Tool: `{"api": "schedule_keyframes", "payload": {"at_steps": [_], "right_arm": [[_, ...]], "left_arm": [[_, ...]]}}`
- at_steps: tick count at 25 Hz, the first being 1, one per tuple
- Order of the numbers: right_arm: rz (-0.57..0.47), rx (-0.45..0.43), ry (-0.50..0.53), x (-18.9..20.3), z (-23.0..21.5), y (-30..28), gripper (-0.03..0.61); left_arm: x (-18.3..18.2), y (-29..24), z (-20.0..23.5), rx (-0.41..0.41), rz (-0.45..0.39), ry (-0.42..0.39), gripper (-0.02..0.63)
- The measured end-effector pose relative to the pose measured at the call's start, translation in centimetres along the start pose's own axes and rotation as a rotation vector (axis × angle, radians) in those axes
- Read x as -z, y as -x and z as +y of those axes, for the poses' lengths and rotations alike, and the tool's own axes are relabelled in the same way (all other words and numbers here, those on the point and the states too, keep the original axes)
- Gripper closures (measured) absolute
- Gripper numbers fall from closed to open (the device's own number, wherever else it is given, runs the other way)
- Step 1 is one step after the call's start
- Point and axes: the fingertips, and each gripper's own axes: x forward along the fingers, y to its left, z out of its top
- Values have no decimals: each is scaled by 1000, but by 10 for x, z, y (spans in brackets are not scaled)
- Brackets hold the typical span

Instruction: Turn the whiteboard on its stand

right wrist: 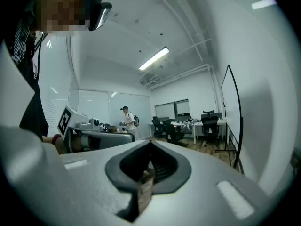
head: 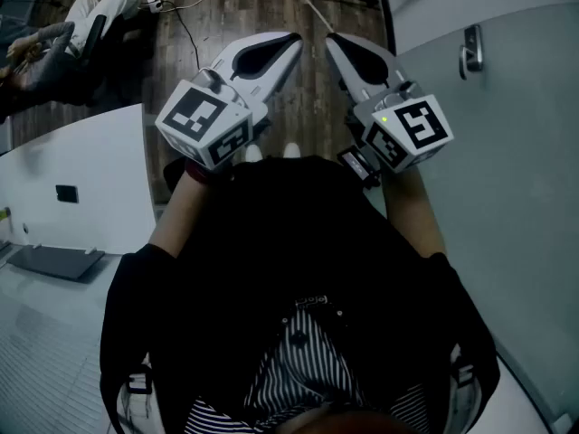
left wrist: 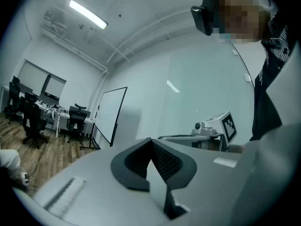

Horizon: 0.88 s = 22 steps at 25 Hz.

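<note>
Plainly, both tongs are clenched on nothing: the left gripper point(left wrist: 153, 149) and the right gripper point(right wrist: 150, 149) hang by the chest. The whiteboard point(left wrist: 111, 114) stands upright on its stand, well away, so I can't judge whether it's been turned.

Left tongs point(head: 288, 42) beside right tongs point(head: 335, 42), above floor point(head: 226, 21); whiteboard point(left wrist: 112, 114) ahead, chairs point(left wrist: 75, 121) to its left.

No readable text, brand or number anywhere. The only print is the black-and-white square markers on the left cube point(head: 204, 120) of the left gripper point(head: 291, 40) and the right cube point(head: 418, 129) of the right gripper point(head: 333, 43). They're coded patterns, not letters or digits.
</note>
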Motion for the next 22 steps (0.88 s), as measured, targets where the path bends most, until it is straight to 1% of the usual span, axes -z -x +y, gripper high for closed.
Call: {"api": "schedule_keyframes", "payload": {"at_steps": [4, 9, 10, 11, 13, 14, 15, 17, 18, 19, 22], "right_arm": [[-3, -9, -18, 6, 4, 7, 577], [-12, -8, -34, 3, 1, 8, 577], [-13, -7, -34, 1, 1, 9, 577], [-13, -7, -29, -2, 1, 10, 577], [-8, -5, -14, -5, 1, 12, 577], [-5, -6, -9, -5, 2, 13, 577], [-3, -7, -8, -4, 3, 13, 577], [-5, -11, -9, -2, 7, 16, 577], [-7, -12, -8, 0, 10, 20, 577], [-8, -11, -8, 3, 12, 24, 577], [-6, -7, -35, 7, 5, 36, 577]], "left_arm": [[9, 5, 0, 1, -21, 55, 609], [8, -3, -4, 27, -6, 44, 607], [8, -5, -5, 27, 3, 34, 607], [8, -7, -6, 20, 21, 3, 607], [11, -10, -11, 3, 72, -104, 607], [11, -10, -14, 3, 79, -127, 607], [9, -10, -16, 8, 71, -111, 607], [9, -9, -18, 0, 64, -49, 609], [10, -8, -20, -4, 67, -35, 609], [11, -9, -24, 3, 65, -29, 609], [9, -19, -36, 59, 33, -22, 609]]}}
